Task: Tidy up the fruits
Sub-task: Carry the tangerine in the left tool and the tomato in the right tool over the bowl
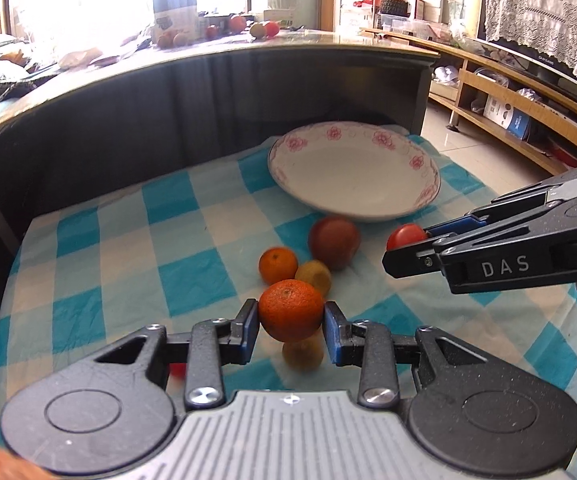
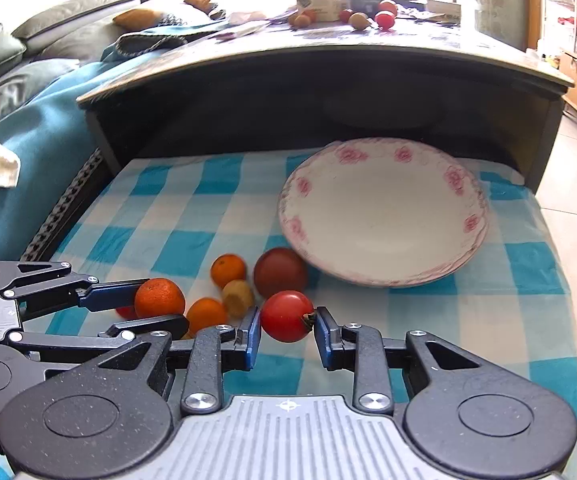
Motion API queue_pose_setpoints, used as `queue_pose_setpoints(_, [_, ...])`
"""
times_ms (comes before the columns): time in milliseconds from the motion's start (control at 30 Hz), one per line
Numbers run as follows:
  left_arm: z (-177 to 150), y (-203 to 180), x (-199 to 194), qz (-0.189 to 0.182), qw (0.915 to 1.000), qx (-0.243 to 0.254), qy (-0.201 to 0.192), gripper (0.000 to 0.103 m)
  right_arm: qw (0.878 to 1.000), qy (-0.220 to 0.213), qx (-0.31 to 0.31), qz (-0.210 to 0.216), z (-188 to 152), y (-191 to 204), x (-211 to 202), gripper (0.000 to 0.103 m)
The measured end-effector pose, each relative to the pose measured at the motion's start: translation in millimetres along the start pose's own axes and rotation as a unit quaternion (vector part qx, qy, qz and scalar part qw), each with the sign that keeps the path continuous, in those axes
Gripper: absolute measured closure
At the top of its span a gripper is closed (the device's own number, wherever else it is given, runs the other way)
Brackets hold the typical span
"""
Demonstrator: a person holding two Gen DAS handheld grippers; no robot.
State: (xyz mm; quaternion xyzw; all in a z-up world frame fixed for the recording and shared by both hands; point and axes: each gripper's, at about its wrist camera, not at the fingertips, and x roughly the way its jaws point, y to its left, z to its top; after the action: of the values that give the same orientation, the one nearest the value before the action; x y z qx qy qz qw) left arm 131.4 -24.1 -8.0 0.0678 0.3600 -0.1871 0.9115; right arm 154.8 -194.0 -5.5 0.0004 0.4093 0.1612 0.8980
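Meanwhile, orange (image 1: 291, 309) and tomato (image 2: 286, 316) apparently between closed jaws.

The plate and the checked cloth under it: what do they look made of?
The plate looks like glazed ceramic: a glossy white surface with pink flowers printed round the rim. The checked cloth looks like thin woven fabric, matte, with soft creases; cotton or a blend cannot be told.

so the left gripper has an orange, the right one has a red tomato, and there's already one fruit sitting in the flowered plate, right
Not quite: the flowered plate holds nothing yet, as the right wrist view shows plainly. The rest stands: the left gripper is closed on an orange, and the right gripper is closed on a red tomato.
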Motion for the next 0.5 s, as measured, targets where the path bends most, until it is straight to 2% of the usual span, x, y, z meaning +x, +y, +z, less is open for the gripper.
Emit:
queue_pose_setpoints(233, [34,-15,25,-0.003,0.9998,0.011,-0.015,0.061,0.999,-0.025,0.018,-0.027,16,-25,5,0.080])
queue_pose_setpoints(500, [59,-30,54,0.003,0.9993,0.033,-0.018,0.061,0.998,-0.026,0.025,-0.049,24,-43,17,0.079])
